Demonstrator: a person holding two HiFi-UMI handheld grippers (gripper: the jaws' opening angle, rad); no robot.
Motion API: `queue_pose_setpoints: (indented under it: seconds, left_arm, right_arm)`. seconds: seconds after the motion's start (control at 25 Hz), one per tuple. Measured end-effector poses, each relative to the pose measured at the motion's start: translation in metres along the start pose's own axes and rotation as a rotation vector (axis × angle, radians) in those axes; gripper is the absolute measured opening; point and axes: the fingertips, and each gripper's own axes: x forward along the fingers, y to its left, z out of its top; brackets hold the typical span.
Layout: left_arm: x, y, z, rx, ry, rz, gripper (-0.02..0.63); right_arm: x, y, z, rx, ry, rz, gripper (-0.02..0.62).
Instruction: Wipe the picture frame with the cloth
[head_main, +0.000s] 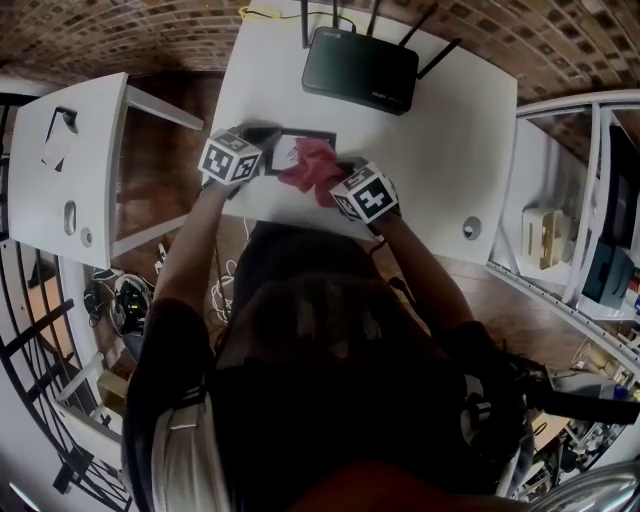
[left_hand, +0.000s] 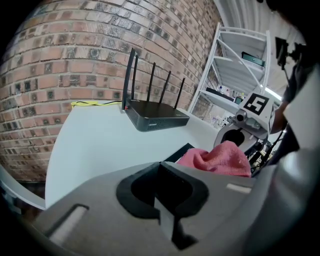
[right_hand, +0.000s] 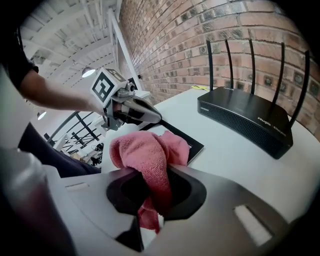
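R gripper (right_hand: 150, 212) fingers clenched on a fold of pink cloth (right_hand: 150, 152), bunched over the black picture frame (right_hand: 190, 139) lying flat nr the counter's (head_main: 440, 150) front edge. L gripper (left_hand: 167, 215) fingers closed, empty, tips at frame's left side. Risks: thin pinch could let cloth slip mid-stroke; lightly steadied frame may skid across smooth white top toward router (head_main: 360, 68). Brick wall (left_hand: 75, 50) behind, shelving (left_hand: 240, 50) at right.

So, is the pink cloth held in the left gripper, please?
No, the pink cloth is clamped between the jaws of the right gripper.
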Motion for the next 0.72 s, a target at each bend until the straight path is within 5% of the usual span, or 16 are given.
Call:
queue_pose_setpoints:
  seconds: [0.72]
  left_arm:
    - [0.0,-0.001,0.0,-0.001,-0.008,-0.013,0.002]
  right_arm:
    - [-0.037,-0.032,-0.028,0.171,-0.009,-0.043,0.055]
